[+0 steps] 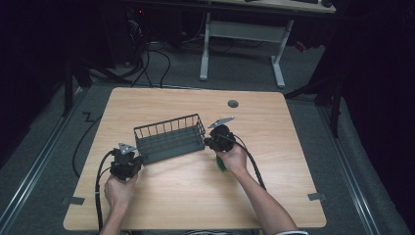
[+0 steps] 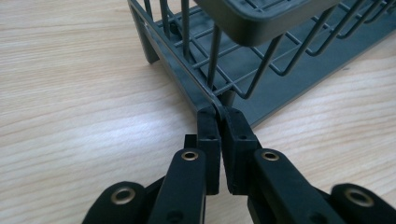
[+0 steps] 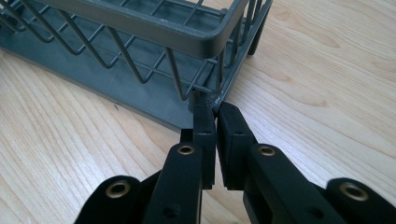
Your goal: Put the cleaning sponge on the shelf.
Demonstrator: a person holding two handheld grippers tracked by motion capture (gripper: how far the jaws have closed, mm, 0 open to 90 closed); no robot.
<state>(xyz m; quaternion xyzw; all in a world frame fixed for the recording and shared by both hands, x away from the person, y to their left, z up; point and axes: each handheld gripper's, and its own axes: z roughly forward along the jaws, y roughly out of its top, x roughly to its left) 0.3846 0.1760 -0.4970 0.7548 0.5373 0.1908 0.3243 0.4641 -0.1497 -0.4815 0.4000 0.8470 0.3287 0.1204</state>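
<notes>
Wooden table (image 1: 195, 196) carries a grey wire basket (image 1: 170, 138) lying between the two grippers. Left gripper (image 2: 218, 122) is clenched on one bottom corner and right gripper (image 3: 211, 112) on the opposite one, probably so both ends lift evenly.

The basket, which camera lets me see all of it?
The high view: the whole grey wire basket sits on the table between both grippers. Each gripper view shows just one bottom corner, pinched in closed jaws.
</notes>
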